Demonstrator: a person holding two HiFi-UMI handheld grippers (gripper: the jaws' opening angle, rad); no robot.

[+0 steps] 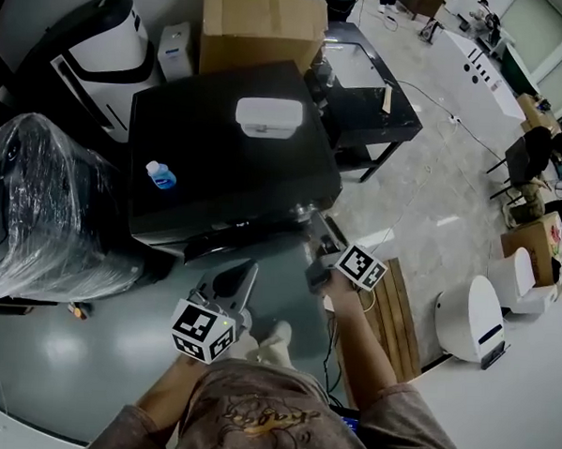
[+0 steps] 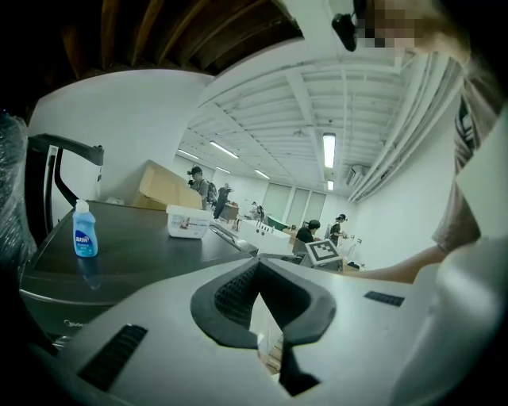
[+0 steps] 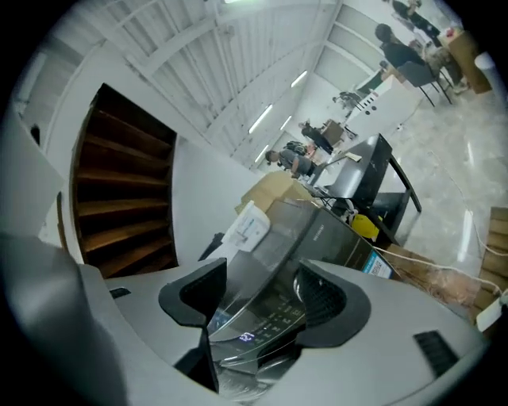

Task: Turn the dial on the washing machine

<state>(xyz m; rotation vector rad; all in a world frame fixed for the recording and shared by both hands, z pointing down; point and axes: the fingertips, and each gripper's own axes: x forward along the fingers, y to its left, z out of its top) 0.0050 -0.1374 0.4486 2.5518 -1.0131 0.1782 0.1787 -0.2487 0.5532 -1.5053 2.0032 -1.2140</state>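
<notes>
Grey polished floor (image 1: 86,349) is spreading through a big open workshop. The black washing machine (image 1: 219,159) is sitting in the middle, with a white box (image 1: 268,116) and a small blue bottle (image 1: 160,175) lying on its lid. The person is standing at about six o'clock from the machine.

The right hand-held gripper (image 1: 313,232) is reaching toward the front corner, at roughly five o'clock of the lid. Its jaws are standing wide apart, clamping nothing, with the lit control panel (image 3: 270,313) showing between them. What is looking like the silvery dial (image 3: 242,371) is sitting low between the pads, though glare is making that hard to confirm.

The left hand-held gripper (image 1: 244,275) is hanging at seven o'clock from the right one, jaws together on nothing.

I am judging the dial to be a rigid, smooth knob that is probably slippery. The pads should be closing squarely across its rim from opposite sides, firmly enough for twisting without sliding.
</notes>
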